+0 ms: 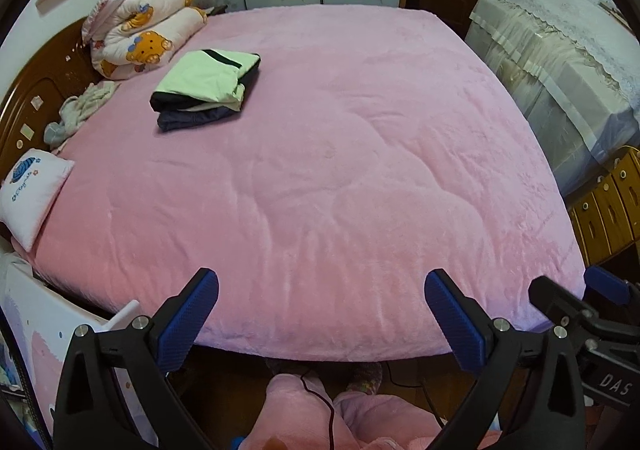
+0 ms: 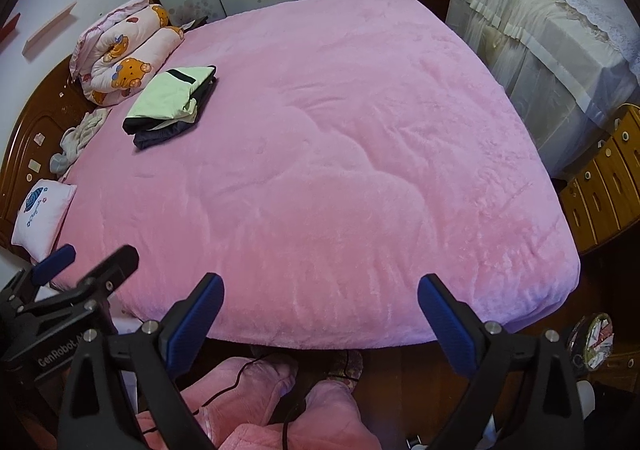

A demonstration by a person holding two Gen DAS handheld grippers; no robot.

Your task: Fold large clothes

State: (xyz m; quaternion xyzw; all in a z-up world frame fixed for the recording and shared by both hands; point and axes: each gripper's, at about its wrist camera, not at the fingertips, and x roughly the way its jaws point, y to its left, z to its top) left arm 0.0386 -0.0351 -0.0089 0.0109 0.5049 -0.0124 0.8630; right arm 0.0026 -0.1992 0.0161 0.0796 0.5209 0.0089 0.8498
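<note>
Both tongs, the left gripper [image 1: 321, 290] and the right gripper [image 2: 320, 292], black two-finger clamps with blue ribbed pads, hang with their jaws spread wide and nothing between them, at the near edge of the bed spread with a pink plush blanket [image 1: 340, 170]. The task's things, a folded stack of clothes with a pale green garment on top and dark navy ones beneath [image 1: 204, 90], lie on that bed well away from the grippers, toward its headboard side and just beside the rolled pink quilt printed with orange bears [image 1: 140, 30]. No unfolded large garment is spread on the bed (the crumpled grey-white cloth [image 1: 80, 114] by the dark wooden headboard [image 1: 40, 90] looks small). The likely risks: reaching across the bed for the stack could drag or topple it, undoing the folds; a pad could pinch the plush blanket along with a garment; the two grippers, close side by side, could knock together; and the black cable near the bed's front edge could snag. By count: two grippers, one bed, one folded stack with at least three layers visible, one rolled quilt, one small white pillow with a blue print [image 1: 32, 198] beside the headboard, one crumpled cloth.
</note>
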